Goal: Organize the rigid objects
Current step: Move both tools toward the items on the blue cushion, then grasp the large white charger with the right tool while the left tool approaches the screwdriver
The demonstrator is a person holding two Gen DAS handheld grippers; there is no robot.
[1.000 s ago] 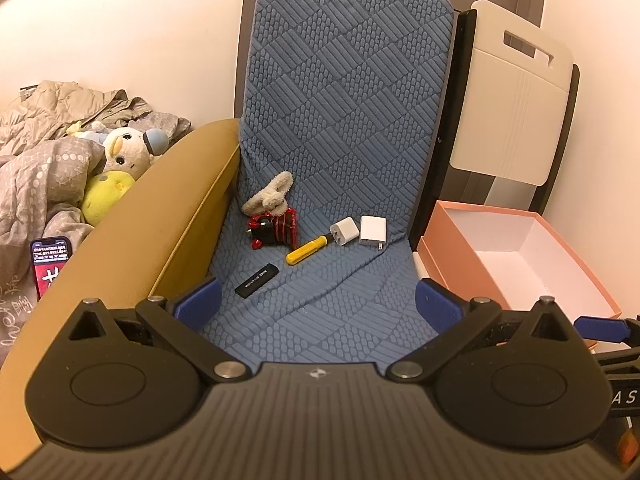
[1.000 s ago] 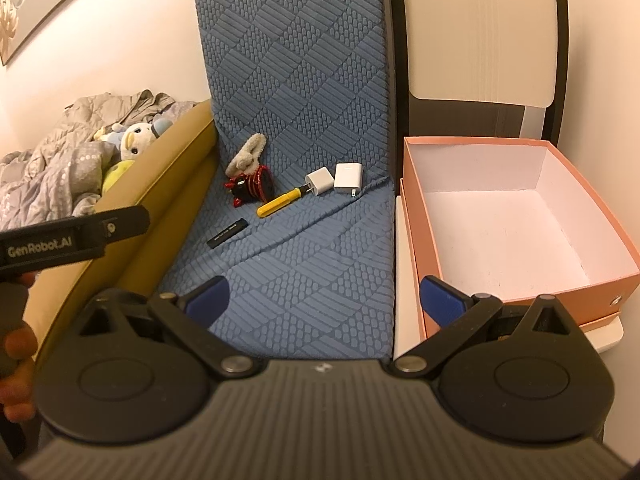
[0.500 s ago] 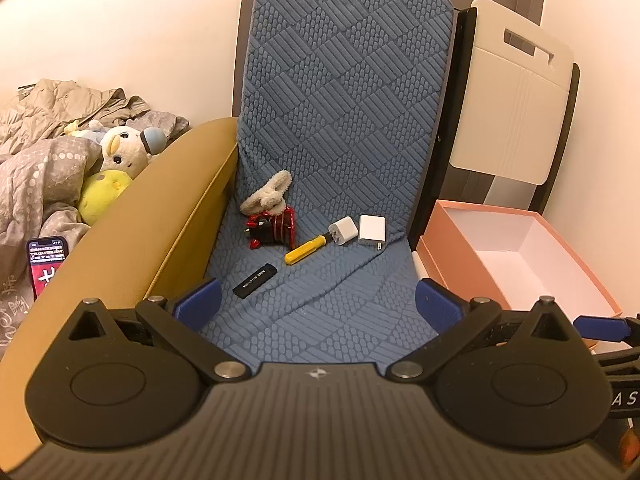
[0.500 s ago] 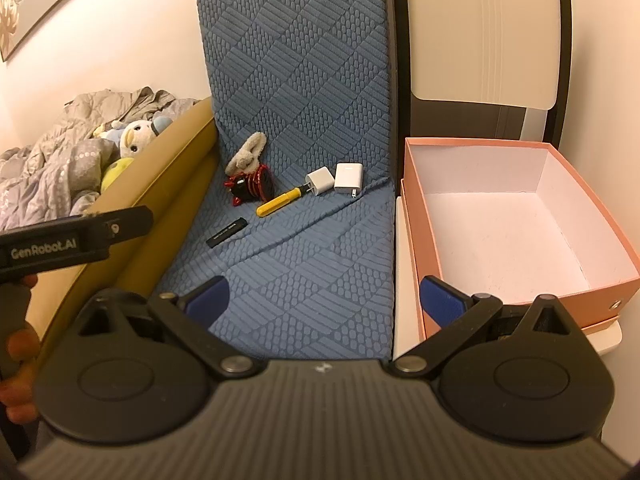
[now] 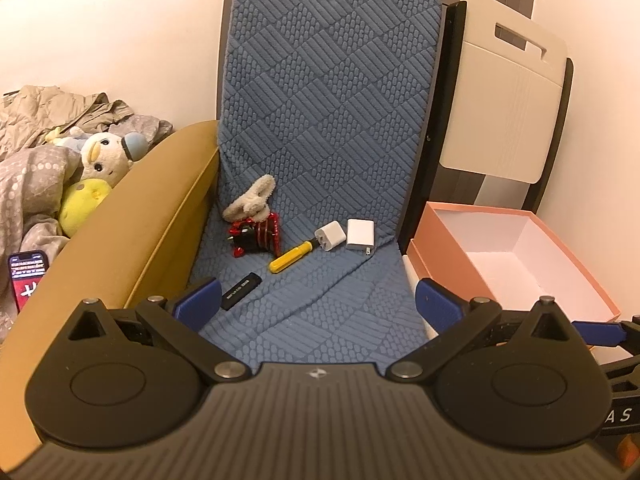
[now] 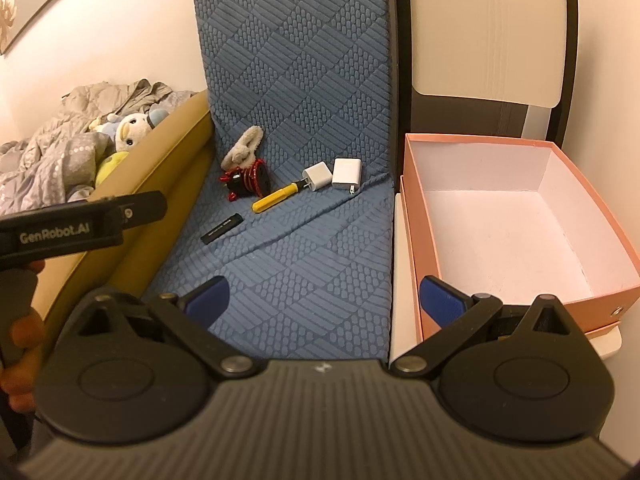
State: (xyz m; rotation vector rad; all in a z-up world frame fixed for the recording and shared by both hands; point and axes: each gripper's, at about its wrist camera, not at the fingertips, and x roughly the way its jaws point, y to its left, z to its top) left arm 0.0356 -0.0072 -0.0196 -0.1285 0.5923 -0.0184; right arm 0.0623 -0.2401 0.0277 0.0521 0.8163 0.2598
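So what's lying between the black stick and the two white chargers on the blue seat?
The yellow screwdriver lies between the black stick and the white chargers, its tip touching the nearer charger. The right wrist view shows this most plainly.

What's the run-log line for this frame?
phase: pre-grasp | left gripper: open, empty | right gripper: open, empty | pink box: empty | items on blue seat cushion: untouched
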